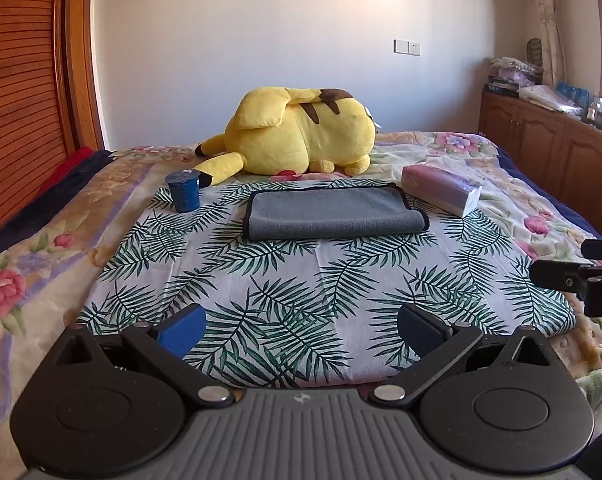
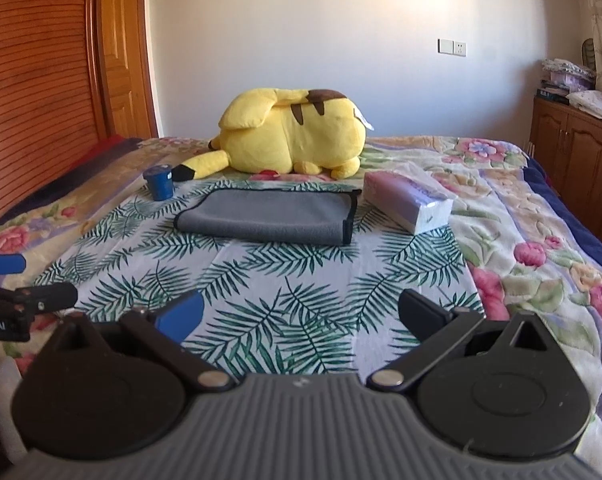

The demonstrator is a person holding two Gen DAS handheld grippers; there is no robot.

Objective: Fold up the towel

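Observation:
A grey towel [image 1: 333, 212] with black trim lies folded in half on a leaf-print cloth [image 1: 301, 280] on the bed; it also shows in the right wrist view [image 2: 269, 216]. My left gripper [image 1: 301, 330] is open and empty, well short of the towel, over the near part of the cloth. My right gripper [image 2: 301, 316] is open and empty, also well short of the towel. The right gripper's side shows at the right edge of the left wrist view [image 1: 581, 272]. The left gripper's side shows at the left edge of the right wrist view [image 2: 17, 280].
A yellow plush toy [image 1: 301, 132] lies behind the towel. A blue cup [image 1: 185, 190] stands left of the towel. A tissue pack [image 1: 441, 188] lies right of it. A floral blanket [image 1: 41, 240] covers the bed. A wooden cabinet [image 1: 549, 140] stands at the right, a wooden headboard [image 1: 17, 80] at the left.

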